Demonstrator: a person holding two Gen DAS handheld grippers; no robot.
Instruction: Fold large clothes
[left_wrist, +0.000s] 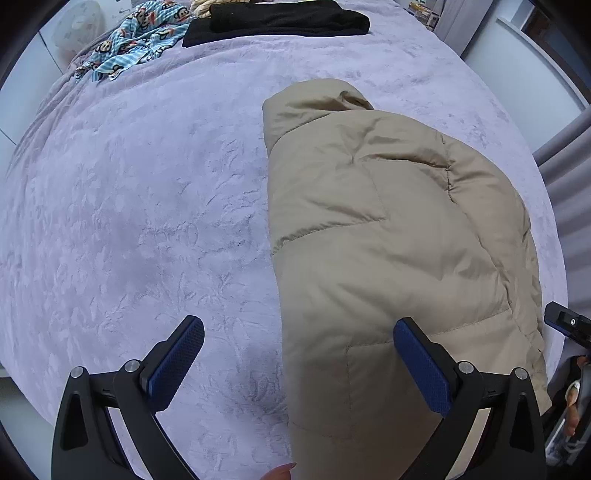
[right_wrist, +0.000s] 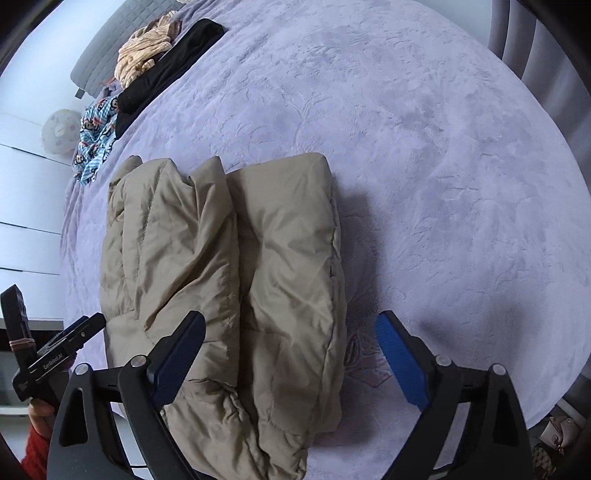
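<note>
The tan puffer jacket (right_wrist: 229, 280) is lying folded long on the purple bedspread (right_wrist: 424, 147), and the left gripper (left_wrist: 298, 363) and right gripper (right_wrist: 290, 356) are hovering over its near end, fingers spread wide and empty, so both should be grabbing that end evenly.

Left claw (left_wrist: 298, 363) and right claw (right_wrist: 290, 358) both gape, angled steeply downward.

One readable mark — a maker's name on a gripper

White lettering, seemingly "GenRobot.AI", runs along the black body of the left gripper (right_wrist: 59, 354) at the right wrist view's left edge — nothing else is legible.
</note>
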